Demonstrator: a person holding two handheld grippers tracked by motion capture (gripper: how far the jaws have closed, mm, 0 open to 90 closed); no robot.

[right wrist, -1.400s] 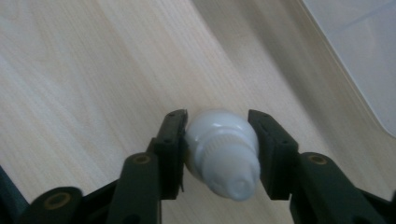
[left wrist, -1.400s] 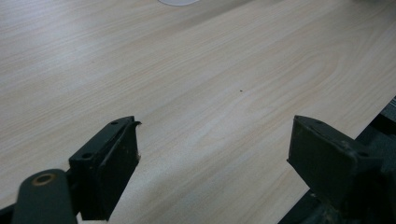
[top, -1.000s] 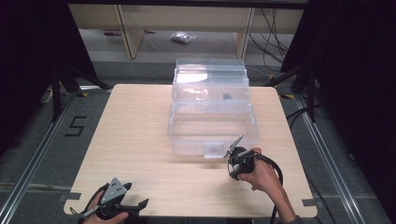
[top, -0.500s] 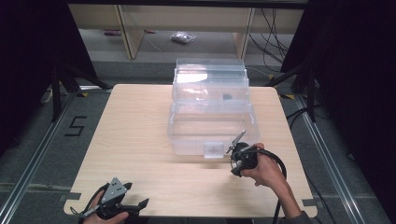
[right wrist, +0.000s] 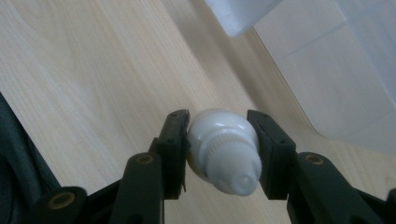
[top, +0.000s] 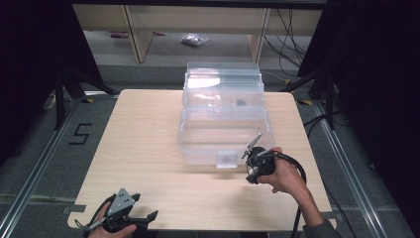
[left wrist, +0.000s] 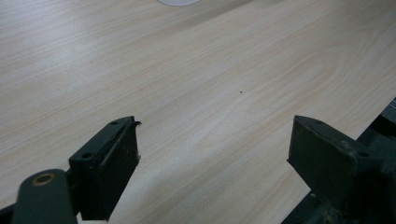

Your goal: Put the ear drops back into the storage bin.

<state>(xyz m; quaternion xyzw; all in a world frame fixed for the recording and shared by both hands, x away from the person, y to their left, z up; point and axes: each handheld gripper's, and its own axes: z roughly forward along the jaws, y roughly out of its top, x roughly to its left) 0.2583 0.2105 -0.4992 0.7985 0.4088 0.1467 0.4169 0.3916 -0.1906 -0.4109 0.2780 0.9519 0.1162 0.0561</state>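
Note:
My right gripper (right wrist: pixel 218 140) is shut on a small white bottle (right wrist: pixel 223 154), whose ribbed cap and nozzle point back toward the camera. In the high view the right gripper (top: pixel 253 172) hangs just above the wooden table (top: pixel 148 144), close to the front right corner of a clear plastic drawer box (top: pixel 223 119). The box's clear wall (right wrist: pixel 336 60) lies just beyond the bottle. My left gripper (top: pixel 148 218) rests at the table's front left edge. Its jaws stand wide apart over bare wood in the left gripper view (left wrist: pixel 215 144).
The drawer box stands in stepped tiers at the table's middle back, with a small clear handle (top: pixel 226 159) on its front. A dark small item (top: pixel 240 103) lies in an upper tier. Black curtains flank the table; shelving stands behind it.
The right hand has drifted slightly up and to the right with the bottle still gripped. The left gripper has stayed where it was.

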